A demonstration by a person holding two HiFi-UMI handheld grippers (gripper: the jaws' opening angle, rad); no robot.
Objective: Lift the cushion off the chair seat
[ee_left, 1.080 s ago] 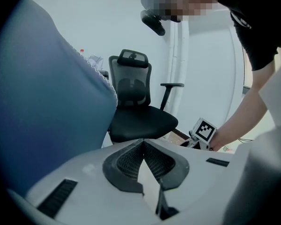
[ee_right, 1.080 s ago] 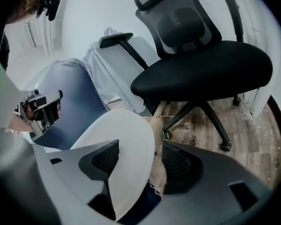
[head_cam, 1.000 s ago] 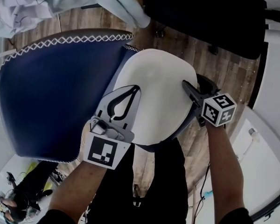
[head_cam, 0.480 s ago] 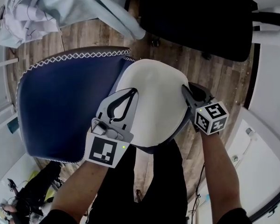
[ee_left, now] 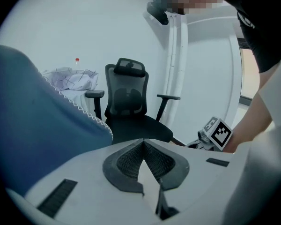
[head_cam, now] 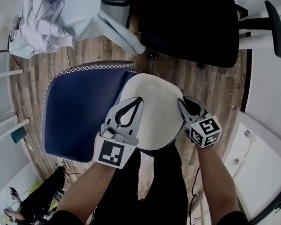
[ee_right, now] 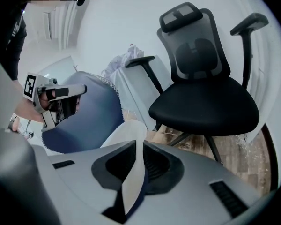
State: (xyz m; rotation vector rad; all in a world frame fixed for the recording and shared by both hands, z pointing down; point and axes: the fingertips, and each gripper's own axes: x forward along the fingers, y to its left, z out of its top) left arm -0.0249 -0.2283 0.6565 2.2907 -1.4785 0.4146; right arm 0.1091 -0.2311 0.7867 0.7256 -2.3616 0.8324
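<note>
The cushion [head_cam: 154, 109], white on top and navy underneath, is held between both grippers over the blue chair [head_cam: 79, 111] with its white stitched edge. My left gripper [head_cam: 127, 110] is shut on the cushion's left edge; a white wedge of cushion [ee_left: 149, 182] shows between its pads [ee_left: 126, 161]. My right gripper [head_cam: 185, 108] grips the right edge. Its jaws have just been closing, and they now pinch the white and navy cushion rim [ee_right: 133, 179]. The cushion's far part [ee_right: 126, 132] shows beyond them.
A black office chair [head_cam: 187, 27] stands on the wooden floor [head_cam: 215, 78] just beyond the cushion. A heap of pale cloth [head_cam: 61, 8] lies at the back left. White furniture [head_cam: 267, 139] borders the right side. The person's dark trousers [head_cam: 154, 186] are below.
The right jaws have closed onto the cushion's right edge. Both grippers have risen with the cushion, and the blue chair and floor now look smaller and farther below.
</note>
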